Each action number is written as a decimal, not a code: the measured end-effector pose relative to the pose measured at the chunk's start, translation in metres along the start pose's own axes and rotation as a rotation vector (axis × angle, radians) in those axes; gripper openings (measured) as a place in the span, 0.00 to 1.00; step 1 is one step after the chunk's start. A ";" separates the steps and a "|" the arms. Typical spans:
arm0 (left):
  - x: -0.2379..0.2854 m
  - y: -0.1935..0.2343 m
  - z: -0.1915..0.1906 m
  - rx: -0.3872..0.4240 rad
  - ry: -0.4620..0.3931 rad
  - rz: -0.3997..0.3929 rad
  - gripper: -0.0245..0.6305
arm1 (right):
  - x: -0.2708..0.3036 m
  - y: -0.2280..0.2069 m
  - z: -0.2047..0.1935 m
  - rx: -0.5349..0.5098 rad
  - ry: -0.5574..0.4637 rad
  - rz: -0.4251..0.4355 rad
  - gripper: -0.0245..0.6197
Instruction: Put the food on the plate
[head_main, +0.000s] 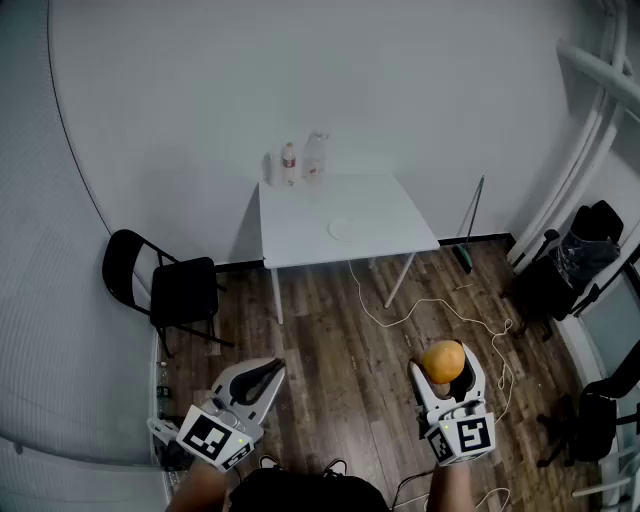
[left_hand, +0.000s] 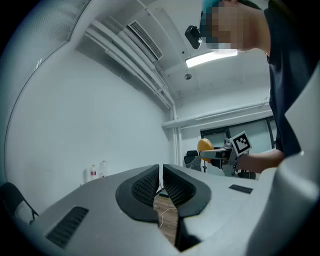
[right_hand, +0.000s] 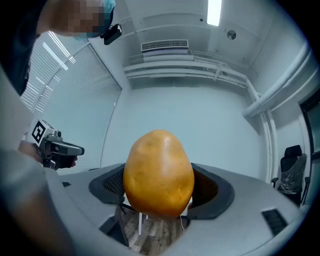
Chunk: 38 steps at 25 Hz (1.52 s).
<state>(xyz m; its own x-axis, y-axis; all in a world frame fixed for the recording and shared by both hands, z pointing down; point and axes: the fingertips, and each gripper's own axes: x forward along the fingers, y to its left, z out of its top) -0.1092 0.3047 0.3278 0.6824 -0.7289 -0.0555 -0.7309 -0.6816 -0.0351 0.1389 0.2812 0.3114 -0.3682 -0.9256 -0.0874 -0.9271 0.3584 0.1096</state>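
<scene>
The yellow-orange potato is clamped between the wide-set jaws of the right gripper, above the wood floor. The left gripper is empty, jaws pressed together. The plate rests on the white table, well apart.

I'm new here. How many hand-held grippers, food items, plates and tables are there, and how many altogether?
Grippers: 2 (left gripper, right gripper)
Food items: 1 (potato, gripped by the right gripper)
Plates: 1 (plate, on the white table)
Tables: 1
Total: 5
</scene>
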 end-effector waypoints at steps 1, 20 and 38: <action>-0.001 -0.001 0.000 0.000 0.001 -0.001 0.10 | -0.001 0.002 0.000 0.001 0.000 0.003 0.63; 0.007 -0.014 0.000 0.007 0.017 -0.028 0.10 | -0.004 0.000 -0.005 0.009 0.013 0.020 0.63; 0.094 -0.055 -0.036 -0.039 0.078 -0.029 0.10 | -0.009 -0.089 -0.052 0.120 0.001 0.069 0.63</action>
<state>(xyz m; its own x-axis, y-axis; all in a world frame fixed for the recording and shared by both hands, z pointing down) -0.0040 0.2716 0.3602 0.7031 -0.7107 0.0225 -0.7109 -0.7033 0.0032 0.2282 0.2515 0.3542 -0.4310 -0.8985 -0.0828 -0.9015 0.4328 -0.0041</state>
